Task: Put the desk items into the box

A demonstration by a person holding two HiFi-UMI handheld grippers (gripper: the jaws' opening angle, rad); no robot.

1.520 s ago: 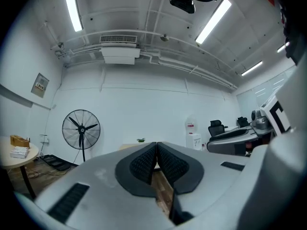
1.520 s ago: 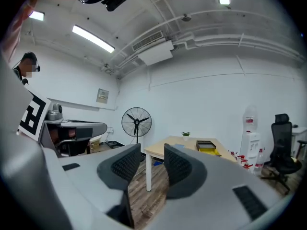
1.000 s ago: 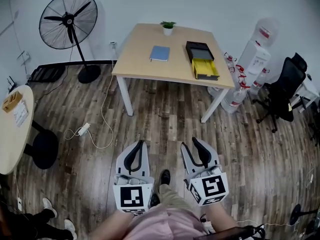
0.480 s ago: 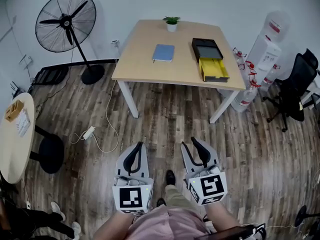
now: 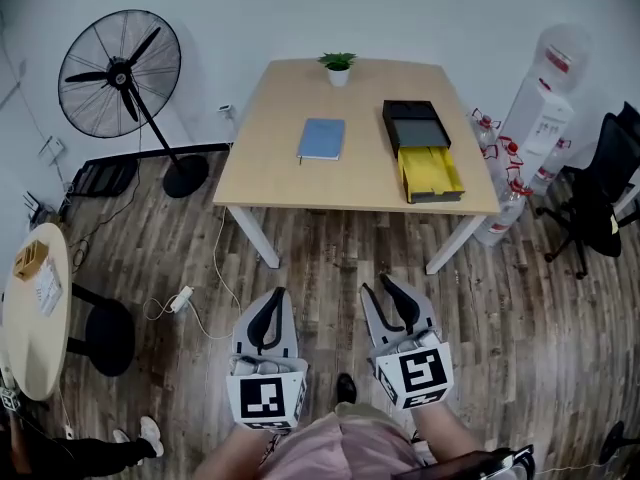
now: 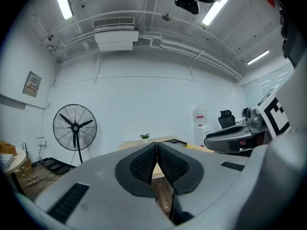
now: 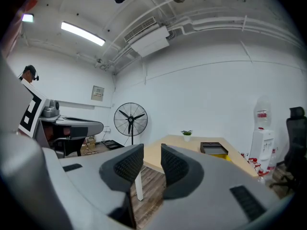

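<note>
Table (image 5: 362, 180) sits nearer; left tool (image 5: 271, 306) pinched together, right tool (image 5: 386, 298) slightly parted, both empty.

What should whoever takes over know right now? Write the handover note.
Left claw: shut, empty. Right claw: slightly open, empty. Both are held low, short of the desk.
On the desk: blue notebook, small potted plant, black box with a yellow tray against its near end.
Done: nothing packed yet.
Left: walk up, probably put the notebook and plant into the box.
</note>
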